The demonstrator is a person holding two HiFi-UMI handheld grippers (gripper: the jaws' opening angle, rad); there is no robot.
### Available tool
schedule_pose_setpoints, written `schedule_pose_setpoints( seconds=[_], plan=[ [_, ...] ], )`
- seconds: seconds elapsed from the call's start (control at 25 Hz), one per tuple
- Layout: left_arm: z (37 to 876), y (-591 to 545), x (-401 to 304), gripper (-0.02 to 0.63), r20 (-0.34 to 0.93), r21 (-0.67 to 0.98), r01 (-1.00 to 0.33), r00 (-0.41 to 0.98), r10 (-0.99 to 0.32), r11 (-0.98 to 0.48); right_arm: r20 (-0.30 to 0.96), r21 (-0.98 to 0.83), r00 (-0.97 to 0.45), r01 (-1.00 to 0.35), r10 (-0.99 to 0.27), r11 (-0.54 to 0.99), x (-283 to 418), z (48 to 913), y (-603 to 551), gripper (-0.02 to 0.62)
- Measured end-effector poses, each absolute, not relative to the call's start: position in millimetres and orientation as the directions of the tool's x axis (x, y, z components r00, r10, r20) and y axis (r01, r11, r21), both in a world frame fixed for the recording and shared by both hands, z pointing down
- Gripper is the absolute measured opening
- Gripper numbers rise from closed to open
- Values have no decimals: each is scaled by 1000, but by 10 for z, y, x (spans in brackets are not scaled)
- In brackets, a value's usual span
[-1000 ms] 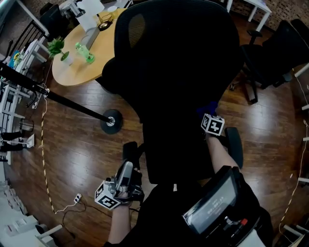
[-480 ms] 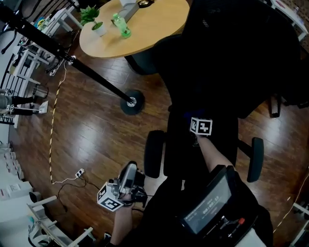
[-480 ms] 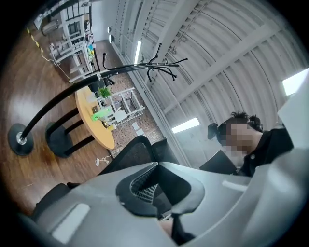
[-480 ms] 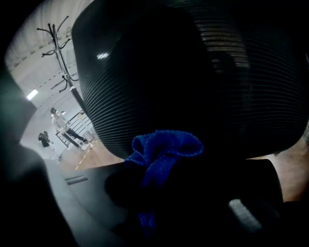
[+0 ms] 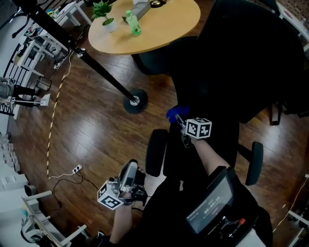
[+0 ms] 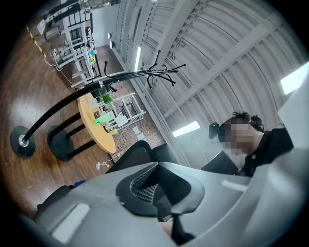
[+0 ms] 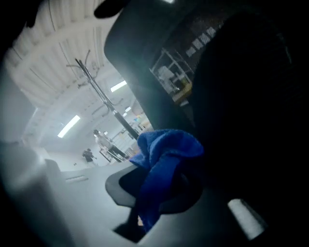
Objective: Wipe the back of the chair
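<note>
The black office chair's back (image 5: pixel 241 62) fills the upper right of the head view. My right gripper (image 5: pixel 177 118) is shut on a bunched blue cloth (image 5: pixel 175 114) at the lower left edge of that back, just above the seat. In the right gripper view the blue cloth (image 7: pixel 164 149) bulges out over the gripper (image 7: pixel 159 176), with the dark chair (image 7: pixel 241 96) pressed close on the right. My left gripper (image 5: pixel 129 174) hangs low by my left side, away from the chair. Its jaws meet with nothing between them (image 6: pixel 157 163); a black mesh chair (image 6: pixel 140 152) shows behind.
A round wooden table (image 5: pixel 154 29) with a green bottle (image 5: pixel 131 23) and a potted plant (image 5: pixel 104 9) stands behind the chair. A black pole leans across to a round base (image 5: pixel 135 101) on the wood floor. Armrests (image 5: pixel 155 152) (image 5: pixel 254 163) flank the seat. A cable (image 5: pixel 63 178) trails at the left.
My right gripper has slid down and to the left along the chair back, and the blue cloth now shows at the back's edge. The left gripper has stayed put.
</note>
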State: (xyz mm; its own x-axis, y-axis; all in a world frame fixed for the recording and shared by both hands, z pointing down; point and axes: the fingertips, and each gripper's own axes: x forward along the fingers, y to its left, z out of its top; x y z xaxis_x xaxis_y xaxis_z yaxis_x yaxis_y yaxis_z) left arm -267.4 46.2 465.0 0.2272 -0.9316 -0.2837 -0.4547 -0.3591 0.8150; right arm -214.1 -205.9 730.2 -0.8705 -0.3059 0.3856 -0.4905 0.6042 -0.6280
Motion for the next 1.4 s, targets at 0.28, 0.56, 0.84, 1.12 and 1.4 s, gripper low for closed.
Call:
schedule_pose_setpoints(
  seconds=[0.28,0.56,0.84,1.12,1.4],
  plan=[
    [4373,-22,-2274,-8,-398,776,-366,348,-849,-514,-24,-641,-930,-267,-366,719,-1309,5513,-1864,60],
    [3879,-577,-1428,-8,-517,679,-222,531,-671,-700,-266,-542,-839,-277,-475,793,-90,4136,-1494,60],
    [3581,-714,-679,-8,-562,616,-131,617,-551,-776,-360,-507,-783,-293,-508,811,557,3667,-1068,60],
    [3431,-685,-404,-8,-569,590,-115,644,-512,-800,-407,-479,-769,-279,-493,832,722,3502,-855,60],
    [3421,-602,-408,-8,-559,583,-144,642,-524,-800,-432,-508,-769,-225,-471,832,676,3518,-788,60]
  ],
)
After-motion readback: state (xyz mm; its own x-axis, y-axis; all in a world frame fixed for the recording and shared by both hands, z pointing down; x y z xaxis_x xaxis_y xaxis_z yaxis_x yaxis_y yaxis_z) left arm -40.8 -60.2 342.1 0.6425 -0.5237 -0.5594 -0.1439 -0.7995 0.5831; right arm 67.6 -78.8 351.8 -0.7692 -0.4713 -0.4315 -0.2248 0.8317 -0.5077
